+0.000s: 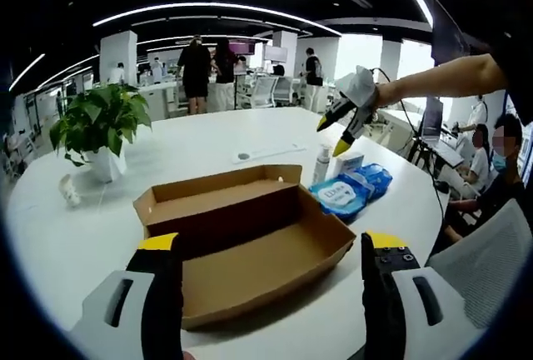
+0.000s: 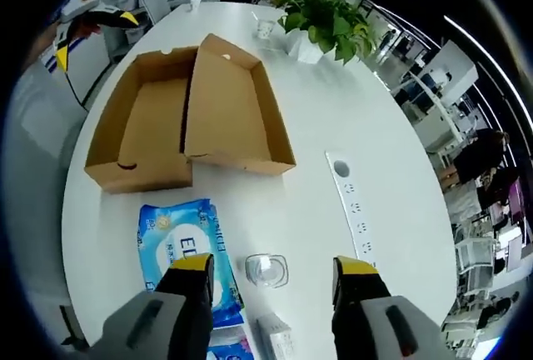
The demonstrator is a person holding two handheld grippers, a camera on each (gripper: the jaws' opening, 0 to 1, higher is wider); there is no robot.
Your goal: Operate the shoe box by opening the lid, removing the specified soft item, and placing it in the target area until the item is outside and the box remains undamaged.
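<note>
Box (image 2: 187, 118): lid thrown back; both halves look empty, undamaged
Wipes (image 2: 181, 252): blue soft pack lies on table (image 2: 333, 118) just beside box; removal looks done
Left gripper (image 1: 271, 247): spread, empty, before box
Right gripper (image 2: 271, 270): spread, empty, above wipes

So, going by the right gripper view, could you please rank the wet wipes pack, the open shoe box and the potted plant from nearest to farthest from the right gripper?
1. The wet wipes pack, right at the right gripper, partly under its left jaw.
2. The open shoe box, beyond the pack, mid-table.
3. The potted plant, at the table's far end.
</note>
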